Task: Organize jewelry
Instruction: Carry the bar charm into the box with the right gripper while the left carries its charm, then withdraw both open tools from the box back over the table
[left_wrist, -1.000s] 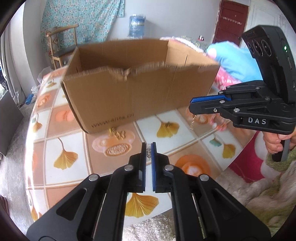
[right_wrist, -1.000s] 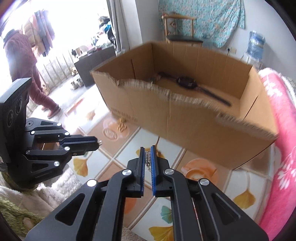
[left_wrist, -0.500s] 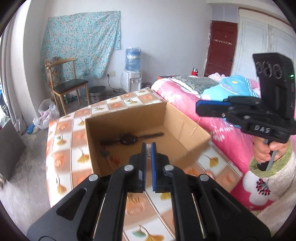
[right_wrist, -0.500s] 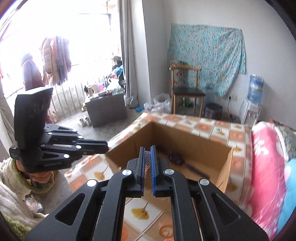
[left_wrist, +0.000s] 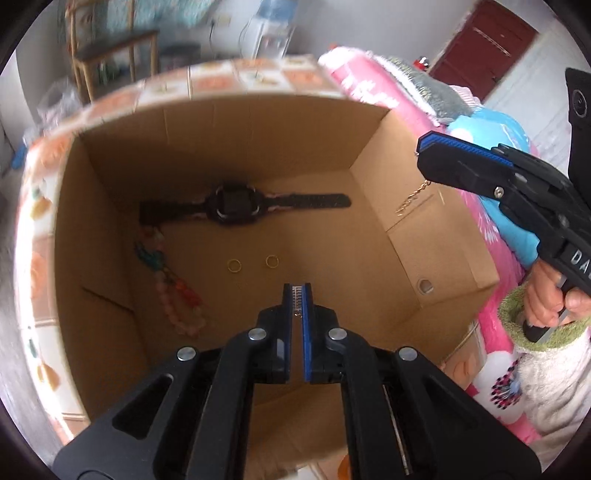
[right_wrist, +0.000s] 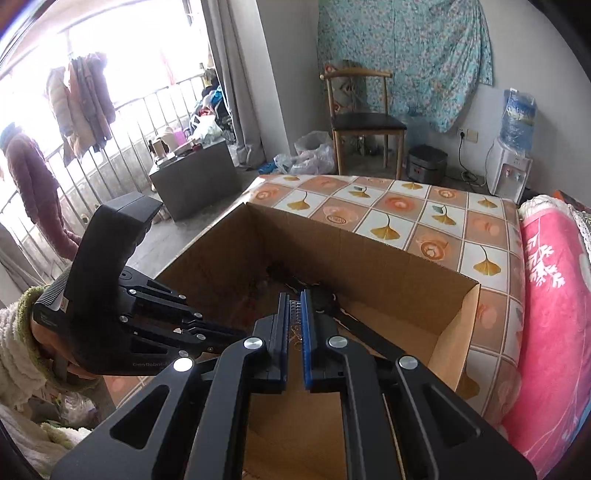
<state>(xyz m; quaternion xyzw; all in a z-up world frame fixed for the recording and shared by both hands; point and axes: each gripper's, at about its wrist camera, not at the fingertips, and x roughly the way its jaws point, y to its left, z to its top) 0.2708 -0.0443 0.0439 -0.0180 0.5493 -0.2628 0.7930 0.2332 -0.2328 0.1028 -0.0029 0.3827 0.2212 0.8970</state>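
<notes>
An open cardboard box (left_wrist: 258, 98) fills the left wrist view. On its floor lie a black watch (left_wrist: 236, 205), a pink, teal and red bead bracelet (left_wrist: 177, 295) and two gold rings (left_wrist: 233, 265). My left gripper (left_wrist: 298, 291) hovers over the box's near side, shut, with a small gold link showing between its pads. My right gripper (left_wrist: 423, 157) is above the box's right wall, shut on a thin gold chain (left_wrist: 412, 197) that dangles inside that wall. In the right wrist view the right gripper (right_wrist: 295, 295) pinches the chain (right_wrist: 295, 336) over the box (right_wrist: 369, 247), with the left gripper (right_wrist: 236, 332) beside it.
The box stands on a table with a ginkgo-leaf tile cloth (right_wrist: 406, 218). A bed with a pink blanket (right_wrist: 546, 295) runs along the table's right. Beyond the table are a wooden chair (right_wrist: 362, 122) and a water dispenser (right_wrist: 511, 173). A hand in a fuzzy sleeve (left_wrist: 546, 302) holds the right gripper.
Both grippers rose from table level in front of the box to above its open top, still shut. The left view now looks down into the box.
</notes>
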